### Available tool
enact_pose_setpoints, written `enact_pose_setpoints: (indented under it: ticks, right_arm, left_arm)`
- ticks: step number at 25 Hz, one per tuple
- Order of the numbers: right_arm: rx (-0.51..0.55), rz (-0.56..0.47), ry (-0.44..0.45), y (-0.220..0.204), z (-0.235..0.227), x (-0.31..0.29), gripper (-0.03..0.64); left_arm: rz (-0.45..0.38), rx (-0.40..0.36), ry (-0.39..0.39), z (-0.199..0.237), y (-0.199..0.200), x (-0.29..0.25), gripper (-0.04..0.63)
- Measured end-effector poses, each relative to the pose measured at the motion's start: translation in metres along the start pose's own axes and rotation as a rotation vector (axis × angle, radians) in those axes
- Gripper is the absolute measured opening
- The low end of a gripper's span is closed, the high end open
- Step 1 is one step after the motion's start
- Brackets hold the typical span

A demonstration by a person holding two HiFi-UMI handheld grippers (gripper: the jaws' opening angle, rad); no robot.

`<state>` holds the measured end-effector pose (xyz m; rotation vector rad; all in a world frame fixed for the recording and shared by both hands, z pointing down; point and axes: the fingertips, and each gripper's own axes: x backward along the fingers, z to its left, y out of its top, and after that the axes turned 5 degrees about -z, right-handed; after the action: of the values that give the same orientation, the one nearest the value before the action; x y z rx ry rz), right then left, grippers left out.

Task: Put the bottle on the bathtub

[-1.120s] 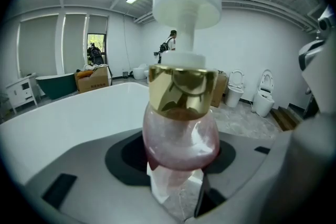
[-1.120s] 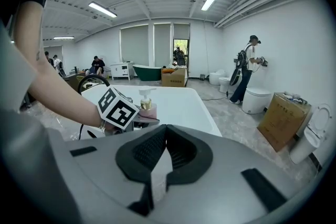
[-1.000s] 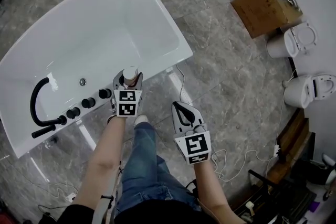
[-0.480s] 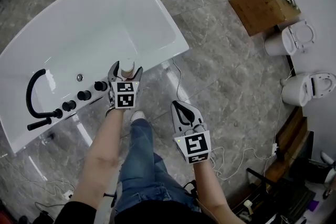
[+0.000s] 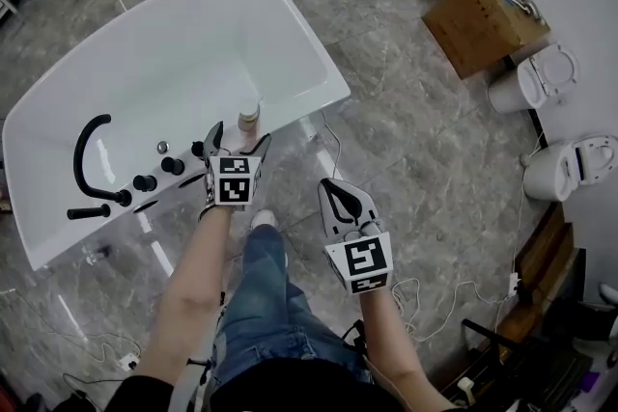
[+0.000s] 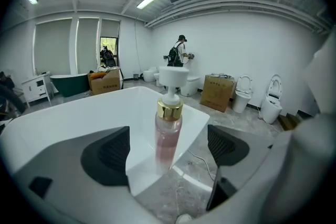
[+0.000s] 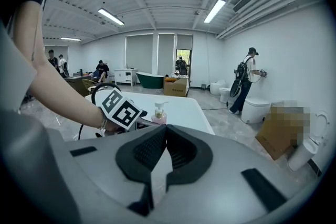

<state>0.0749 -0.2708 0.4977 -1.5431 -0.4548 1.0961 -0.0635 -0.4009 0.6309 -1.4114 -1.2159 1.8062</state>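
A pink pump bottle [image 5: 249,119] with a gold collar and white pump head stands upright on the near rim of the white bathtub [image 5: 290,34]. My left gripper [image 5: 235,142] is open just behind it. In the left gripper view the bottle [image 6: 168,134] sits between the two dark pads [image 6: 107,155], apart from both. My right gripper [image 5: 340,198] hangs over the grey floor to the right of the tub, shut with nothing in it. In the right gripper view its jaws [image 7: 165,131] are closed, and the bottle [image 7: 158,113] shows beyond them.
A black faucet [image 5: 92,150] and black knobs [image 5: 145,181] stand on the tub's rim to the left of the bottle. A cardboard box [image 5: 483,14] and toilets [image 5: 550,77] line the right wall. Cables [image 5: 333,154] lie on the stone floor.
The left gripper has opened, let go of the bottle and drawn back a little. The bottle now stands alone on the tub's rim. The right gripper has stayed put.
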Motion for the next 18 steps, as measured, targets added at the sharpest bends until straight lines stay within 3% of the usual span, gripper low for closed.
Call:
enact_pose_setpoints:
  ticks: [7, 18]
  right_arm:
    - [0.030, -0.080, -0.014, 0.033, 0.009, 0.047, 0.014]
    - [0.007, -0.215, -0.017, 0.075, 0.017, 0.108, 0.015]
  left_arm:
    - [-0.034, -0.050, -0.001, -0.019, 0.020, 0.066, 0.446]
    - [-0.182, -0.117, -0.018, -0.043, 0.070, 0.169, 0.446]
